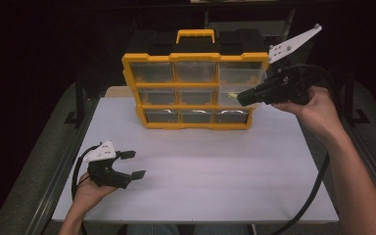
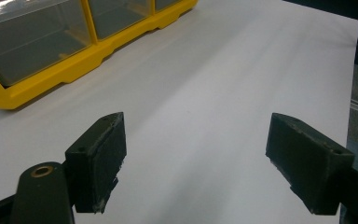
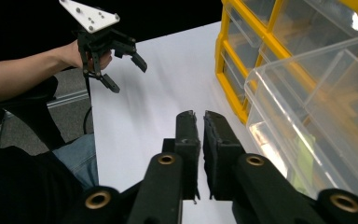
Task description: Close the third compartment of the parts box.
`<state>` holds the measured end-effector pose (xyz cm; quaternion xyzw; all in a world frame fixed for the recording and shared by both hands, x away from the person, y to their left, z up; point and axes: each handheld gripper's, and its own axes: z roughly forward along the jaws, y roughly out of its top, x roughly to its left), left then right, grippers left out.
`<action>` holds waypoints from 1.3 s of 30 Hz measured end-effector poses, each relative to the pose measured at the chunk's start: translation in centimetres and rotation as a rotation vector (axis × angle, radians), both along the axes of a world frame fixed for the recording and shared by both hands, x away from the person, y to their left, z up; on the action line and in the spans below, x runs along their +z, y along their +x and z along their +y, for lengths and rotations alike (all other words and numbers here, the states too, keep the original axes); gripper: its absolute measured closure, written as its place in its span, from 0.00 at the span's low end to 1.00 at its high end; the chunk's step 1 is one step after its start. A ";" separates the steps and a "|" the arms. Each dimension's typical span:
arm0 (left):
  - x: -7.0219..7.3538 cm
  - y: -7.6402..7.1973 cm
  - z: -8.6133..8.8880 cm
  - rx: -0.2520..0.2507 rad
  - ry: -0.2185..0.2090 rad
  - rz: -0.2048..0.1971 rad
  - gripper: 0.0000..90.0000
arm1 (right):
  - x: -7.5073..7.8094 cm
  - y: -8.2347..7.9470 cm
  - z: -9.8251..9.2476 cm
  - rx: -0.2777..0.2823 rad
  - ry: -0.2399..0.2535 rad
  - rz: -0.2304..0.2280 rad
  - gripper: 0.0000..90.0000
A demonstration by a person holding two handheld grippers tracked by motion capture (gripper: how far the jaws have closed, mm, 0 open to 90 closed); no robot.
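clear drawer (image 3: 317, 116) pulled out just beside right gripper (image 3: 199, 116).

A yellow-and-black parts organizer (image 1: 196, 88) stands upright at the bench's far edge, one clear right-hand drawer (image 3: 317, 126) pulled out.

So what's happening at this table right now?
A person works at a yellow drawer organizer on the white table. The right gripper, jaws shut with nothing between them, is at a clear drawer on the organizer's right side that stands pulled out, something yellow-green inside. The left gripper hovers open over the table, apart from the organizer.
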<state>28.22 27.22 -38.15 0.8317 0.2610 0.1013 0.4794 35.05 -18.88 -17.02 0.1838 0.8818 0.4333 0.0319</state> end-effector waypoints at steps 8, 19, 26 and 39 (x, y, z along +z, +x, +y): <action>0.1 0.0 -0.1 0.000 0.004 0.004 0.22 | -1.4 0.0 -0.2 -0.001 -0.005 0.012 0.98; -0.1 0.0 -0.2 0.003 -0.003 0.007 0.22 | -3.4 0.6 -0.7 -0.030 -0.014 0.031 0.99; -0.3 0.1 -0.3 -0.002 0.004 0.006 0.22 | -3.4 0.7 -1.4 -0.060 -0.019 0.025 0.99; -0.1 -0.1 -0.2 -0.003 0.008 0.000 0.22 | -2.7 1.6 -1.3 -0.112 -0.064 -0.004 0.99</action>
